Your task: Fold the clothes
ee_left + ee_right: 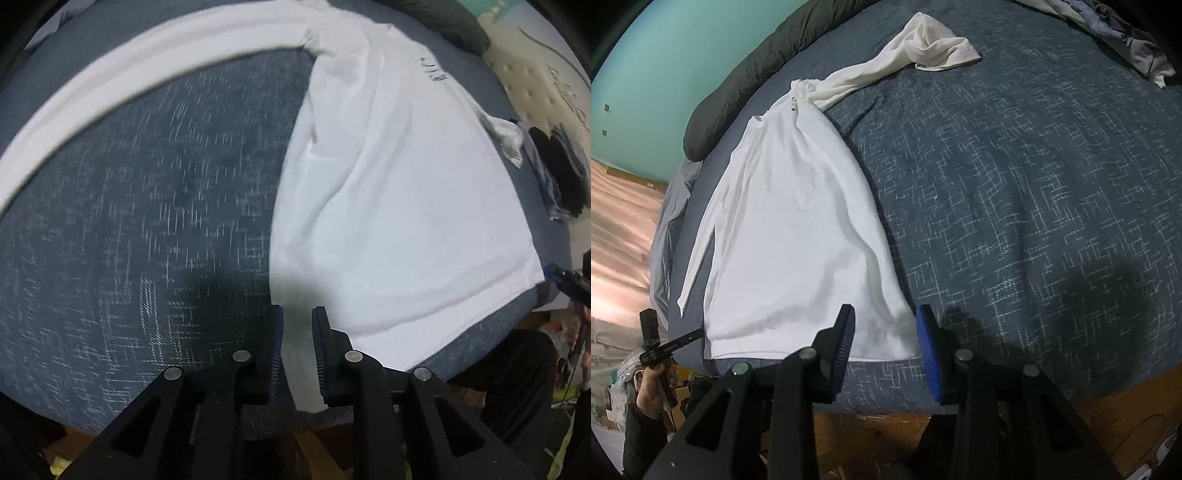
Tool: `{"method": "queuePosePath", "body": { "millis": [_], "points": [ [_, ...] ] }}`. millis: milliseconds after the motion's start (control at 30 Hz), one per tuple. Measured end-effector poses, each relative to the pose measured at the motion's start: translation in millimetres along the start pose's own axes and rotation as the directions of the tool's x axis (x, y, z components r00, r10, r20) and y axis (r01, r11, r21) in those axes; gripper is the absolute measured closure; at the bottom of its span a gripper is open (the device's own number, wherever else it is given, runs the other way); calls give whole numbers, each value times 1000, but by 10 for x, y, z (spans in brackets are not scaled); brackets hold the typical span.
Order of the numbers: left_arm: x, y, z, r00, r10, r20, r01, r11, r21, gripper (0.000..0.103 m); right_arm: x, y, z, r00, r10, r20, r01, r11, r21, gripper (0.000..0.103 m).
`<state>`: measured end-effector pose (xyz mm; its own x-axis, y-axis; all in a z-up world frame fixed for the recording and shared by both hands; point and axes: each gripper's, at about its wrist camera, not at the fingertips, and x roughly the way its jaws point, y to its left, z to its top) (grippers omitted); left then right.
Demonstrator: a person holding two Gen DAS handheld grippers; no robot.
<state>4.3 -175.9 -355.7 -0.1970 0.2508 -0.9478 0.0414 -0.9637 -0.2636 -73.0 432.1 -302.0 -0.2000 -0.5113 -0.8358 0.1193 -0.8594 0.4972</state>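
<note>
Clearly the white long-sleeved shirt (798,236) lies flat on the blue patterned bed (1034,206), its long axis running from the hem at the near edge away toward the collar at 12 o'clock. The right gripper (884,347) hovers over the hem's right corner, jaws parted wide with nothing between them; that corner sits just ahead at 12 o'clock, so this hand looks nearer to a clean grasp. The left gripper (297,343) stands with jaws moderately apart and a strip of hem fabric between them, though whether they pinch it I cannot tell. One sleeve (923,40) trails off toward 1 o'clock in the right view.
</note>
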Motion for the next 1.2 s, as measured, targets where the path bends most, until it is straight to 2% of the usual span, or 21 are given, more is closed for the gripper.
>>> {"method": "queuePosePath", "body": {
  "millis": [200, 300, 333, 367, 400, 567, 600, 633, 667, 900, 1000, 1200],
  "points": [
    [61, 86, -46, 999, -25, -23, 24, 999, -40, 83, 53, 4, -4, 999, -24, -29, 23, 1000, -10, 67],
    [56, 82, -54, 999, -26, -19, 25, 999, -32, 84, 110, 7, 3, 998, -33, -44, 33, 999, -6, 66],
    [57, 75, -58, 1000, -23, -17, 22, 999, -27, 88, 144, 4, 5, 997, -46, -54, 46, 999, -3, 65],
    [57, 68, -63, 1000, -20, -16, 19, 1000, -22, 97, 179, 1, 5, 996, -59, -64, 59, 998, 0, 65],
    [53, 60, -68, 1000, -19, -13, 19, 1000, -17, 100, 215, -2, 2, 995, -71, -73, 71, 997, 2, 65],
    [-43, 20, -85, 1000, -19, 14, 19, 1000, 11, 100, 317, 25, -2, 990, -111, -86, 110, 994, -11, 65],
    [-79, 20, -85, 1000, -18, 22, 18, 1000, 14, 101, 314, 40, -1, 990, -116, -81, 115, 993, -20, 67],
    [-116, 26, -86, 999, -15, 29, 14, 1000, 16, 101, 307, 56, -2, 990, -119, -76, 117, 993, -30, 83],
    [-152, 37, -88, 999, -10, 36, 10, 1000, 16, 101, 301, 74, -3, 990, -121, -74, 119, 992, -41, 93],
    [-302, 132, -150, 998, -32, 58, 32, 999, -8, 101, 82, 100, -13, 994, -110, -22, 108, 993, -56, 96],
    [-281, 6, -207, 998, -36, 54, 37, 999, -21, 101, 20, 36, -28, 995, -98, -14, 97, 994, -45, 96],
    [-109, 103, -125, 999, -27, 39, 28, 999, -38, 101, 105, -126, -81, 993, -119, -25, 119, 993, -5, 99]
  ]
}}
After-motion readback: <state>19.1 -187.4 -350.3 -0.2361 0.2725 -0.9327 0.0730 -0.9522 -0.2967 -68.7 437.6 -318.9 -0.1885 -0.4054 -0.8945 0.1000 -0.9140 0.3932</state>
